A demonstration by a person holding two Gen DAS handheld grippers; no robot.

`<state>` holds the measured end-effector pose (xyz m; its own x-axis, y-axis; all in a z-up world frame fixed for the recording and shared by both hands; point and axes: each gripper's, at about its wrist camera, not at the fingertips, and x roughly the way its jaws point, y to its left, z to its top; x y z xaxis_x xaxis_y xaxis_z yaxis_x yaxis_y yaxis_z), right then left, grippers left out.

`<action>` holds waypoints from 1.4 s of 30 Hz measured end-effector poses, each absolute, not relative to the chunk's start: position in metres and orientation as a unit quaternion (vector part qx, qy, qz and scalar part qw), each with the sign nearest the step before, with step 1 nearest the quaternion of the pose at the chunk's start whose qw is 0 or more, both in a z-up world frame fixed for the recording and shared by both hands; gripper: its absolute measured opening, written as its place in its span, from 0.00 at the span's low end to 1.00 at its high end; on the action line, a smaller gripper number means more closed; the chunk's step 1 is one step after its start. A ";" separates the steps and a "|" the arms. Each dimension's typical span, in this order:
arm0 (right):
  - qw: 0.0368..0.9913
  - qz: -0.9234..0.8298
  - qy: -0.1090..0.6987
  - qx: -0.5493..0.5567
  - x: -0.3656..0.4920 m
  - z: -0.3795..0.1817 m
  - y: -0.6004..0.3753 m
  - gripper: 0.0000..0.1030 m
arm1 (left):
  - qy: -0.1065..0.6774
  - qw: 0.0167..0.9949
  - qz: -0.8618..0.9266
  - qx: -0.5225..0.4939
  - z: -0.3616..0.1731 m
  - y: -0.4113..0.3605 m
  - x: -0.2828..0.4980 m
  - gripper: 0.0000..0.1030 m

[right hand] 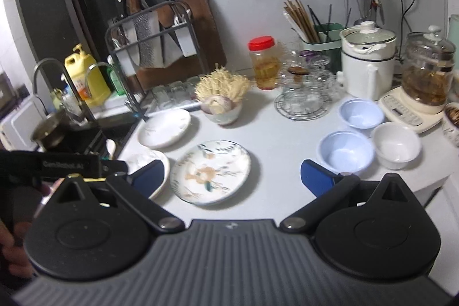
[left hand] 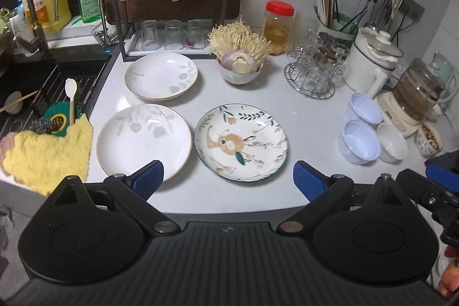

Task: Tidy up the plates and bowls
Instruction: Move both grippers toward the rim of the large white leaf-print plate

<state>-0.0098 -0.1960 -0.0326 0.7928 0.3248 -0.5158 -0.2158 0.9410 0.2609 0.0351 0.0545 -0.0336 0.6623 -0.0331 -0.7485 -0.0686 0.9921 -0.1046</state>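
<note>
At the far left a yellow cloth (left hand: 47, 155) drapes over the sink edge. Next on the white counter (left hand: 312, 134) lie two white leaf-print plates, one near (left hand: 143, 138) and one behind it (left hand: 161, 75), apart from each other. The left gripper (left hand: 228, 181) hangs above the counter's front edge, jaws spread wide and holding nothing. Just right of the near white plate sits the floral plate (left hand: 241, 142), not touching it. Behind that stands a bowl of enoki mushrooms (left hand: 240, 59). Further right, two pale blue bowls (right hand: 345, 152) (right hand: 361, 113) and a white bowl (right hand: 397, 145) cluster close together. The right gripper (right hand: 231, 177) hovers before the floral plate, likewise fully open and empty.
</note>
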 end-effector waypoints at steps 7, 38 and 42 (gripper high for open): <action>0.940 0.130 0.296 0.112 0.009 -0.039 -0.161 1.00 | 0.428 0.901 -0.006 -0.065 -0.043 0.100 0.070 0.96; 0.893 0.107 0.404 0.170 0.094 -0.139 0.024 0.82 | 0.492 0.862 -0.058 -0.111 -0.162 0.310 0.169 0.96; 0.880 0.083 0.429 0.186 0.103 -0.163 0.033 0.80 | 0.511 0.849 -0.082 -0.105 -0.177 0.321 0.185 0.96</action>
